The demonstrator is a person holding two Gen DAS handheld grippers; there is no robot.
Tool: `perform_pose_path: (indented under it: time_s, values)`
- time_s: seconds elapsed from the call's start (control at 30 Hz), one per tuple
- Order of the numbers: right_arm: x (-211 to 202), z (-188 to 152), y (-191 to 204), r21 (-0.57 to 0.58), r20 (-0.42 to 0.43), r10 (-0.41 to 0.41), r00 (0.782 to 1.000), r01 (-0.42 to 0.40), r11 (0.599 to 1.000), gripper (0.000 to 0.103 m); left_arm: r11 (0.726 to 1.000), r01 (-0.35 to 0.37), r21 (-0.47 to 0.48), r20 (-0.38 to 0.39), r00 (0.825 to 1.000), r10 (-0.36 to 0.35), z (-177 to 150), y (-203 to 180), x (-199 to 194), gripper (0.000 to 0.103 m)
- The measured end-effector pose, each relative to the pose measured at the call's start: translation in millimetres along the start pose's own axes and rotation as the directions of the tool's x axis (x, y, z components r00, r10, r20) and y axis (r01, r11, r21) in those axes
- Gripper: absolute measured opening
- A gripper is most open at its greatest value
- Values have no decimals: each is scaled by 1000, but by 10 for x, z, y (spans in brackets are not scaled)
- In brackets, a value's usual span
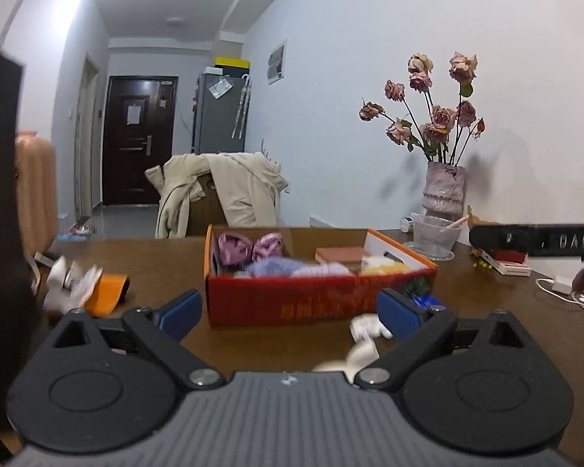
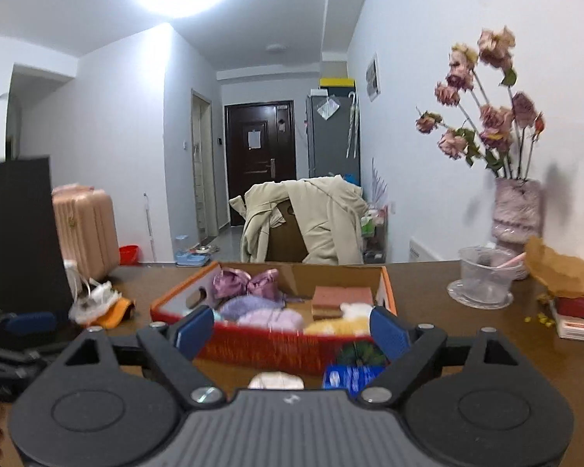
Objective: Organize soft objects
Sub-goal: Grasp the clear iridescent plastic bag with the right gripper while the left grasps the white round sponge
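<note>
Soft objects filled an open red-and-orange cardboard box (image 1: 319, 299) that sat on the brown tabletop (image 1: 155, 257), roughly midway along it and set back from the near edge. Inside the box lay a purple satin bow (image 1: 251, 247) toward the far left corner, lilac fluffy pieces (image 2: 268, 313) in the middle, a yellow plush item (image 2: 340, 327) at the near right, and a pinkish-brown sponge block (image 2: 342, 297) beside it.

The left hand-held gripper (image 1: 290, 311) hovered in front of the box with its blue-padded fingers spread wide and holding nothing. The right hand-held gripper (image 2: 290, 330) was likewise spread apart and empty, its fingers framing the near wall of the box. Outside the box, near the front edge of the tabletop, lay a white crumpled soft piece (image 1: 364, 329), with a blue packet (image 2: 350, 377) and something dark green (image 2: 360, 352) just beside the box's near right corner.

Toward the left edge of the tabletop rested an orange item (image 1: 105, 295) touching a heap of white fabric (image 1: 72, 282). At the far right edge stood a vase of dried roses (image 1: 444, 190), and near it a clear plastic cup (image 1: 436, 237) on a saucer. A beige coat (image 2: 311, 218) hung over a chair behind the far edge.
</note>
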State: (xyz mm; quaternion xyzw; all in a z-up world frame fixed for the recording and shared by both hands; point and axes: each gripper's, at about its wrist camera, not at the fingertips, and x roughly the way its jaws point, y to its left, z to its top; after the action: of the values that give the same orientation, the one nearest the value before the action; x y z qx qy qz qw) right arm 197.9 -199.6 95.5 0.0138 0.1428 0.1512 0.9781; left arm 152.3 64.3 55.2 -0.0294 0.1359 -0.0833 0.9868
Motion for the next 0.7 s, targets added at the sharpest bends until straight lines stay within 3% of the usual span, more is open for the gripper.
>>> perform_pose_path:
  time_s: [0.2,0.33,0.47,0.7]
  values:
    - [-324,-509,216,48,-15,1,1000,0,999,91,1000,10,30,-19,1000,-9,-349,-68,-340,102]
    - [-469,-731,425,-18,-37,-9,999,8,1000,93,999,14,40,-55,998,-12,-465,-124,-425,102]
    - [-564,-771,517,-32,-30,13,999,-14,999,94,998,26,59,-41,999,-24,-468,-182,-512,103]
    - [-581,-753,443,-13,-26,-15,1000,14,1000,94,999,7,54,-42,999,-5,-459,-210,-522,103]
